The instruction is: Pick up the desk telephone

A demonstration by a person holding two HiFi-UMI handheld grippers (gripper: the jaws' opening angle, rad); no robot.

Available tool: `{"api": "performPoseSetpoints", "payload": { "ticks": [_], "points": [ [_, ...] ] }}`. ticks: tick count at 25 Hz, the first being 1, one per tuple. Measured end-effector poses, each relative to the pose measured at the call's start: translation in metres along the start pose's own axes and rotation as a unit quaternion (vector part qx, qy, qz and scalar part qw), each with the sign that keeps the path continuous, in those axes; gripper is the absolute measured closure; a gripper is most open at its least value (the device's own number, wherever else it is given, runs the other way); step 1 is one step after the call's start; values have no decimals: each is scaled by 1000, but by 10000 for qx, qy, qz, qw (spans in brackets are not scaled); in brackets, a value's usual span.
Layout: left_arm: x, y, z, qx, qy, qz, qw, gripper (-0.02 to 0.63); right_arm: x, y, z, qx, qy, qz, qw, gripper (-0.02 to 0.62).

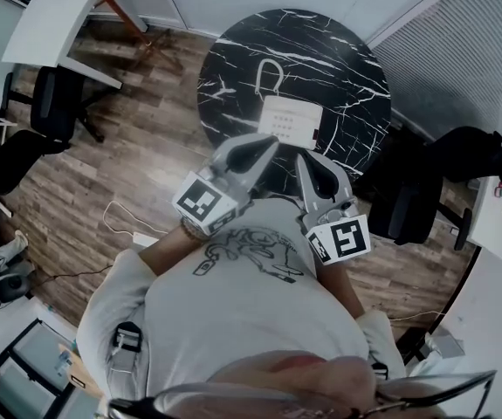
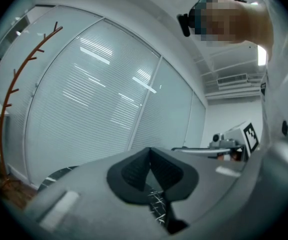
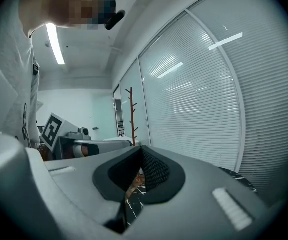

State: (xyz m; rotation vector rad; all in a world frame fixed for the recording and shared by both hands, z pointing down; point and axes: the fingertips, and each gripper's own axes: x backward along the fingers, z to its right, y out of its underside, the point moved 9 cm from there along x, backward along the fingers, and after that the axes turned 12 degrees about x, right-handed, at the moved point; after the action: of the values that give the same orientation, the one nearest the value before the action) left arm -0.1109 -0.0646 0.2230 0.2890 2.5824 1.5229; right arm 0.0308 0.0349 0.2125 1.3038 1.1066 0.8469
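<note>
The white desk telephone [image 1: 290,120] sits on the near part of a round black marble table [image 1: 338,51], with its cord looping behind it [image 1: 269,75]. My left gripper [image 1: 266,144] is held just short of the phone's near left side, jaws shut with nothing in them. My right gripper [image 1: 304,157] is beside it at the phone's near right, also shut and holding nothing. In the left gripper view the left gripper [image 2: 150,156] shows pads pressed together; the right gripper [image 3: 140,153] shows the same in its own view. Neither gripper view shows the phone.
Black office chairs stand left [image 1: 54,103] and right [image 1: 425,182] of the table. A white desk [image 1: 54,20] and a red-brown coat rack [image 2: 13,99] are at the far left. Glass walls with blinds [image 3: 204,94] lie behind. A white cable [image 1: 120,221] lies on the wood floor.
</note>
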Motion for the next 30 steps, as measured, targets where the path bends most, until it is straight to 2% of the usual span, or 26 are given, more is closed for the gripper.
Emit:
{"api": "performPoseSetpoints", "payload": {
  "ticks": [9, 16, 22, 30],
  "points": [
    [-2, 8, 0, 61, -92, -58, 9999, 601, 0, 9, 8, -45, -66, -61, 9999, 589],
    [-15, 20, -16, 129, -160, -183, 9996, 601, -6, 24, 24, -58, -5, -244, 9997, 589],
    [-34, 35, -37, 24, -276, -396, 9988, 601, -17, 46, 39, -86, -72, -389, 9992, 588],
    [-59, 66, -71, 200, -405, -638, 9969, 571, -33, 88, 61, -121, -111, -678, 9976, 574]
  ]
}}
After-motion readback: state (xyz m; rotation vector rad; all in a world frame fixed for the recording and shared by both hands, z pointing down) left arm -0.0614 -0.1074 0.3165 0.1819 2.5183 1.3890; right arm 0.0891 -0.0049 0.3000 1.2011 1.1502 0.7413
